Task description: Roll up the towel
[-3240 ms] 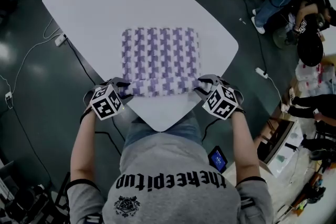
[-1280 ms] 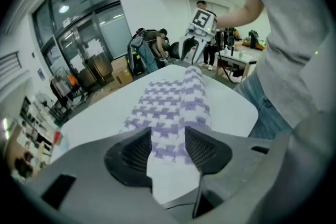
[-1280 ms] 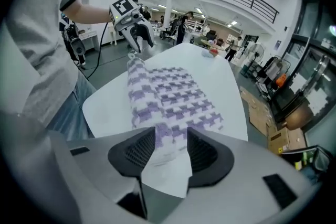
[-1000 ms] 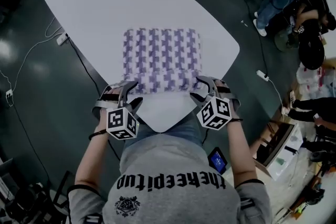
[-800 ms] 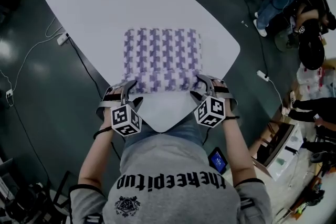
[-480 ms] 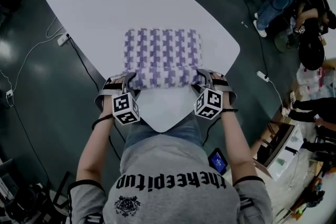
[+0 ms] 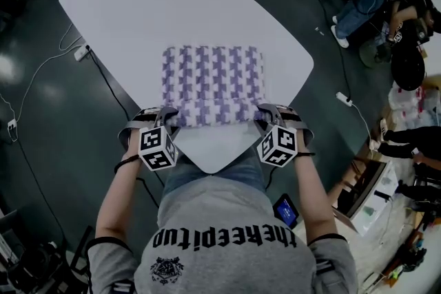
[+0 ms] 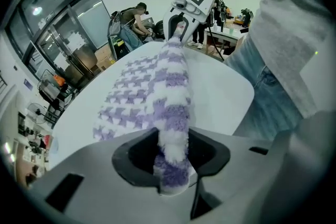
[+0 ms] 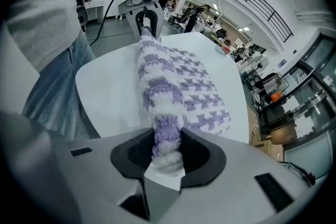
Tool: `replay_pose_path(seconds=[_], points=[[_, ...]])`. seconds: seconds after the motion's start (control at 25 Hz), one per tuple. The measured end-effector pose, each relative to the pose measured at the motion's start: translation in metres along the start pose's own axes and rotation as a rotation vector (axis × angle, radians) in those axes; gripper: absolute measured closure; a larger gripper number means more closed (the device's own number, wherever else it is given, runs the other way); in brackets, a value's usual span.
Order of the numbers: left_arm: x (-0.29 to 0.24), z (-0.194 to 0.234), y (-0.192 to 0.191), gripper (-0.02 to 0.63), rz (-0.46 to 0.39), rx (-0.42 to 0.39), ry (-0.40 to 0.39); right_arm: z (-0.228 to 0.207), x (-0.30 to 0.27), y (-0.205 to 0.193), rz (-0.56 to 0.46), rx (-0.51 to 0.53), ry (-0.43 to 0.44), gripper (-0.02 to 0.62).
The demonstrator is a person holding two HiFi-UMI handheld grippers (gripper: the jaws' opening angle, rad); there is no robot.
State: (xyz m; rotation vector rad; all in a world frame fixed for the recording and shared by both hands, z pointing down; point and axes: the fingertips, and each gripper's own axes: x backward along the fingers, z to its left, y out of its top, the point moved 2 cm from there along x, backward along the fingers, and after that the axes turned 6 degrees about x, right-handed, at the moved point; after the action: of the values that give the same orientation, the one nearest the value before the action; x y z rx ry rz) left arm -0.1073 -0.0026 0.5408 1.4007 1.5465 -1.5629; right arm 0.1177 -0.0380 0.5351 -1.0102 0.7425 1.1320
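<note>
The purple-and-white houndstooth fleece towel (image 7: 212,76) lies on the white oval table (image 7: 172,3), its near edge rolled into a tube whose long axis runs side to side between the tools. The grey left gripper (image 7: 167,120) and grey right gripper (image 7: 265,117) have just been closing their jaws, and each pinches one end of the tube. The flat remainder stretches away from the person, equally near both hands.
</note>
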Motion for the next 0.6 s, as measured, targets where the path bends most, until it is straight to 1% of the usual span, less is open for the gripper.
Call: replay_pose_path(seconds=[0.16, 0.28, 0.44, 0.6], points=[[0.004, -0.015, -0.001, 0.46, -0.013, 0.007, -0.103, 0.014, 0.007, -0.003, -0.017, -0.047, 0.086, 0.471], [0.001, -0.013, -0.003, 0.457, -0.025, 0.019, -0.141, 0.012, 0.004, -0.001, -0.04, -0.109, 0.126, 0.469], [0.005, -0.003, -0.003, 0.447, -0.064, 0.075, -0.191, 0.002, 0.005, 0.002, -0.069, -0.167, 0.176, 0.457], [0.006, 0.024, 0.005, 0.439, -0.098, 0.141, -0.226, -0.023, 0.008, 0.0, -0.094, -0.194, 0.203, 0.44]])
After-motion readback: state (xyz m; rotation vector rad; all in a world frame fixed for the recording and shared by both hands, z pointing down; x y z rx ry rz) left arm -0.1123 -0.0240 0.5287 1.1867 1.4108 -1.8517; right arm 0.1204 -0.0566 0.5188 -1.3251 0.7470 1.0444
